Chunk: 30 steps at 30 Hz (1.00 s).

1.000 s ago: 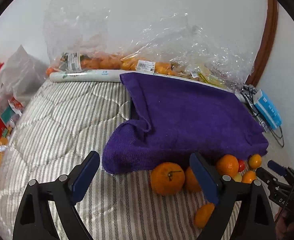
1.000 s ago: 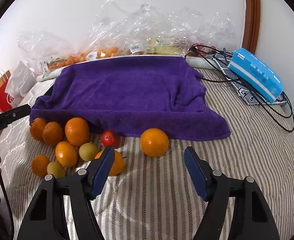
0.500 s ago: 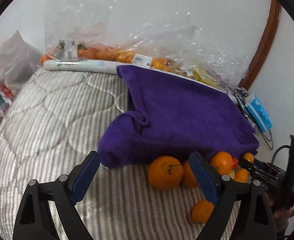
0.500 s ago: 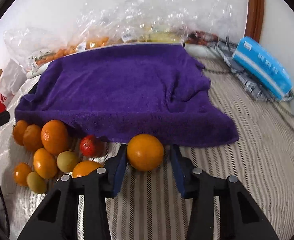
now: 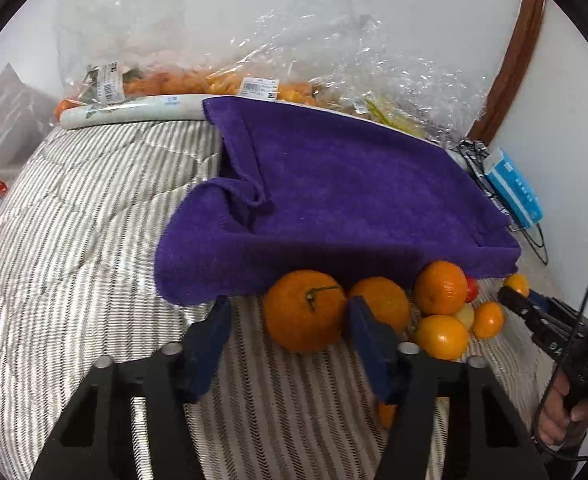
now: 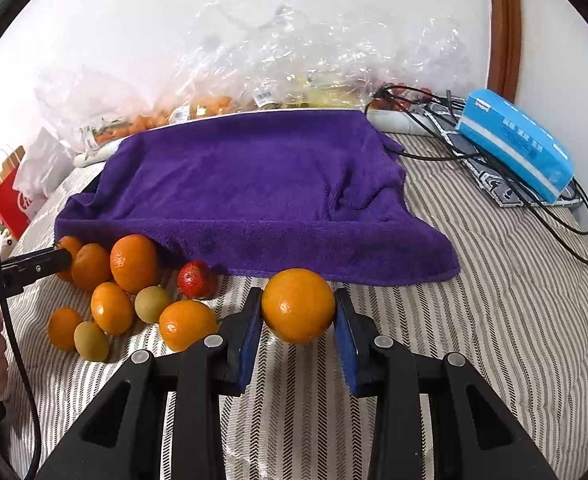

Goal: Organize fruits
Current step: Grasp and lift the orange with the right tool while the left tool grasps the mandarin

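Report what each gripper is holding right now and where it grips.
The right gripper clamps an orange by its two sides. The left gripper holds nothing yet: its jaws, just closing, bracket a stemmed mandarin without gripping it.

A striped quilted bed (image 6: pixel 474 300) is covered in part by a purple towel (image 6: pixel 253 184); loose oranges (image 6: pixel 133 264), a blue packet (image 6: pixel 518 148) and cables (image 6: pixel 554 216) are laid on it.

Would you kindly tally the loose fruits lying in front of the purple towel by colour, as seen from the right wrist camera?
Orange fruits: 7
Yellow-green fruits: 2
Red fruit: 1
Total: 10
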Motion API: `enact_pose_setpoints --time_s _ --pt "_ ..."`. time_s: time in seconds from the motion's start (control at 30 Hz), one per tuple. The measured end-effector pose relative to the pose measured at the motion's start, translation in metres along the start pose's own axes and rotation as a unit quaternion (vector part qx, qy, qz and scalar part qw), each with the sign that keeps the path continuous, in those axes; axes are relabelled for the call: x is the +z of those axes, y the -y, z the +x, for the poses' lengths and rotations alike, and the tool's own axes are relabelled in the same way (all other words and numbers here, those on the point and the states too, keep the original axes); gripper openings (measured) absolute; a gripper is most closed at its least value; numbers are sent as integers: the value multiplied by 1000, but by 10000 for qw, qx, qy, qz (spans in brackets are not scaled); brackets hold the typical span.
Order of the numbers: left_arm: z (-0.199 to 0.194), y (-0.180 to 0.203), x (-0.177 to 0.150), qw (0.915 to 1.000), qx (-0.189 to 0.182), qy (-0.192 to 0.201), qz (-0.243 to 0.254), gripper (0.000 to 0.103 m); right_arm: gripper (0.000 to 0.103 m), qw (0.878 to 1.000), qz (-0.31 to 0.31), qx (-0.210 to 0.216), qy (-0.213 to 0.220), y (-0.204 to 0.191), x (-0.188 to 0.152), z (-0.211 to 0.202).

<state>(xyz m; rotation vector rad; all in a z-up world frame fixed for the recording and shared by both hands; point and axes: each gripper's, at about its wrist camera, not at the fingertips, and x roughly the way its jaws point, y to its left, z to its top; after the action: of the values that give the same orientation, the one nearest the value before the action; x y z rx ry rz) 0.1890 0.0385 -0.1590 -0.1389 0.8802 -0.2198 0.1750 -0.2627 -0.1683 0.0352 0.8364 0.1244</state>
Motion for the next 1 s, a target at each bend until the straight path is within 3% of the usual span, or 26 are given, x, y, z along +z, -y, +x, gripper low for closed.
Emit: enact_pose_setpoints --time_s 0.1,0.27,0.53,0.7,0.87,1.0 --pt "-3 6 -1 9998 93 132 146 42 35 10000 10 90 -32 0 1 1" --pt "13 5 -5 9998 98 -134 82 43 35 9996 -64 279 -42 -3 -2 3" --pt "12 15 -8 9985 364 78 397 41 35 9994 -124 328 11 -6 -3 2" --pt "-1 9 -5 9990 219 262 298 41 35 9989 -73 398 238 -4 -4 -8" --pt "-14 6 -2 9990 169 360 178 41 35 9976 -469 34 511 -13 -1 -28" --pt "-32 15 7 9981 4 550 279 41 35 9968 -411 273 621 -14 16 -47"
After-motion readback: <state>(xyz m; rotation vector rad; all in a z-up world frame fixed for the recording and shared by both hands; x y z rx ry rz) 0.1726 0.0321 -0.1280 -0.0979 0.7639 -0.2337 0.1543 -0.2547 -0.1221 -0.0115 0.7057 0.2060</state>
